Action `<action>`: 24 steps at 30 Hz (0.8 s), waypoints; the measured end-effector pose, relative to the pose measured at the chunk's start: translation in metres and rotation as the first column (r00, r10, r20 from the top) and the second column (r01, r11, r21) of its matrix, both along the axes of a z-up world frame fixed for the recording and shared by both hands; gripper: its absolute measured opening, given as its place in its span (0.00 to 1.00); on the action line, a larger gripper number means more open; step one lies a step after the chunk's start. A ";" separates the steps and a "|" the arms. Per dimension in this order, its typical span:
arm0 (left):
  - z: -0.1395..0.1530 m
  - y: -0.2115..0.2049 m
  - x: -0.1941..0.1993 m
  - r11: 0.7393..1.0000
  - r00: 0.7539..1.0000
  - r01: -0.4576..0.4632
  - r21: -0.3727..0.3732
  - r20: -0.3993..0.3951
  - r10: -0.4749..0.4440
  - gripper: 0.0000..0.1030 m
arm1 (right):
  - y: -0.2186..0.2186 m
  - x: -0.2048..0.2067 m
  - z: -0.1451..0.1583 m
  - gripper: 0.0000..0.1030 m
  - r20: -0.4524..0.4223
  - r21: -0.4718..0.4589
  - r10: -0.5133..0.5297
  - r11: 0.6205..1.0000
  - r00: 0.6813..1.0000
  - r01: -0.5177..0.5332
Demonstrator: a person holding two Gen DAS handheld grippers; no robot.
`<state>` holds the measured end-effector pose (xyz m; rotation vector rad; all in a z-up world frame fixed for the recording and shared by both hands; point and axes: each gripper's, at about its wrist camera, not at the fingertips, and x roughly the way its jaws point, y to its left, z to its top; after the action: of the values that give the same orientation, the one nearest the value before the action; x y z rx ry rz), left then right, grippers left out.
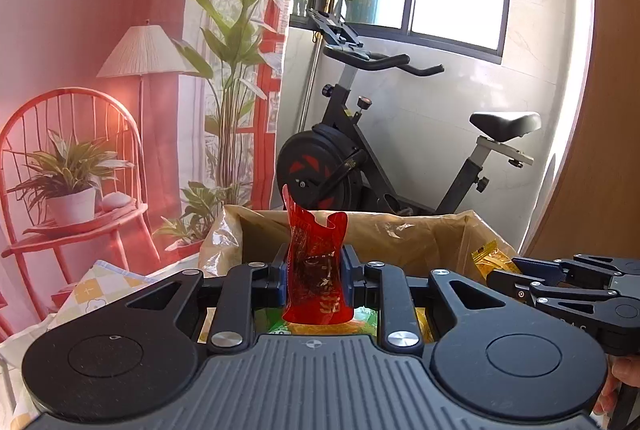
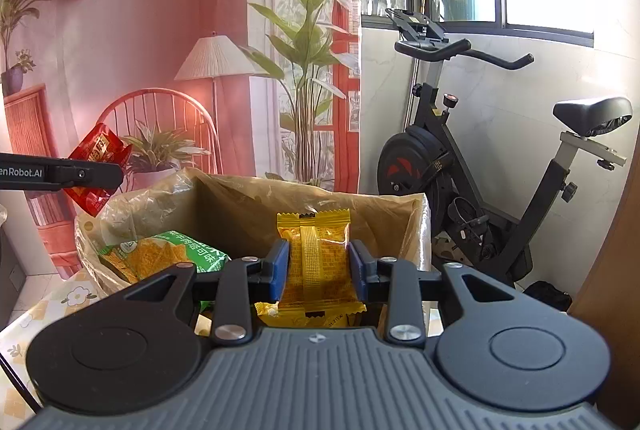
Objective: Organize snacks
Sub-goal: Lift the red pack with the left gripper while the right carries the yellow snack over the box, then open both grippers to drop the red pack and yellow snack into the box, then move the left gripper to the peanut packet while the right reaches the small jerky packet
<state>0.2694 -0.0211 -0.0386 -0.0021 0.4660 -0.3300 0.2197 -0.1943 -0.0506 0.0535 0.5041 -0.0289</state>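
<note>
Two claws: each one carries a snack above the same box.
Left claw (image 1: 315,280): closed on a red packet (image 1: 316,270), gripped around its middle, upper end standing free above the pads.
Right claw (image 2: 319,270): closed on a yellow packet (image 2: 316,262), pinched at both sides with its seam facing the camera.
Box (image 2: 224,202): a cardboard box lined with thin plastic film, open at the top, standing on a tabletop under a flower-print cloth (image 2: 76,296).
Already inside: a green packet (image 2: 160,254) lies toward the left side; another yellow wrapper shows below the right claw.
Red packet's place: over the near left part of the box, judging from the right wrist view, where it hangs just outside or over the left rim; which of the two I cannot tell.
Yellow packet's place: over the box opening, toward its middle.
Background: an exercise bike (image 1: 360,158) and a printed backdrop stand behind the box, well apart from the work.
Step in hand: probably the drop-off, with both snacks brought to the box and not yet released.
Next move: likely lower each packet past the rim and the loose film, then spread the pads so it falls flat beside the green one.
Watch for: the film liner catching a wrapper corner, and the two claws crowding each other over one opening.
</note>
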 end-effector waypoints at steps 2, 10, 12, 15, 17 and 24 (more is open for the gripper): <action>-0.008 -0.005 0.015 1.000 1.000 -0.004 0.031 -0.029 0.005 0.25 | -0.001 0.007 -0.005 0.33 -0.029 -0.002 -0.022 1.000 0.999 0.021; -0.023 -0.008 0.036 0.998 0.998 -0.033 0.050 -0.060 0.036 0.64 | -0.015 0.010 -0.018 0.45 -0.077 0.059 -0.077 0.995 0.994 0.081; -0.026 -0.006 0.032 0.997 0.998 -0.032 0.071 -0.059 0.036 0.67 | -0.013 0.005 -0.017 0.61 -0.065 0.056 -0.070 0.996 0.995 0.074; -0.025 0.000 0.024 0.996 0.997 -0.039 0.078 -0.058 0.043 0.73 | -0.007 -0.001 -0.013 0.66 -0.053 0.037 -0.066 0.997 0.996 0.068; -0.021 0.005 0.018 0.997 0.998 -0.043 0.064 -0.044 0.046 0.77 | -0.003 -0.006 -0.010 0.68 -0.042 0.040 -0.059 0.997 0.997 0.061; -0.002 0.014 -0.018 0.996 0.999 -0.049 0.075 0.022 0.047 0.81 | 0.010 -0.028 -0.003 0.74 0.003 0.050 -0.043 0.998 0.999 0.043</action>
<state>0.2516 -0.0073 -0.0404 0.0639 0.4572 -0.2646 0.1914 -0.1847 -0.0531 0.1133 0.4996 -0.0580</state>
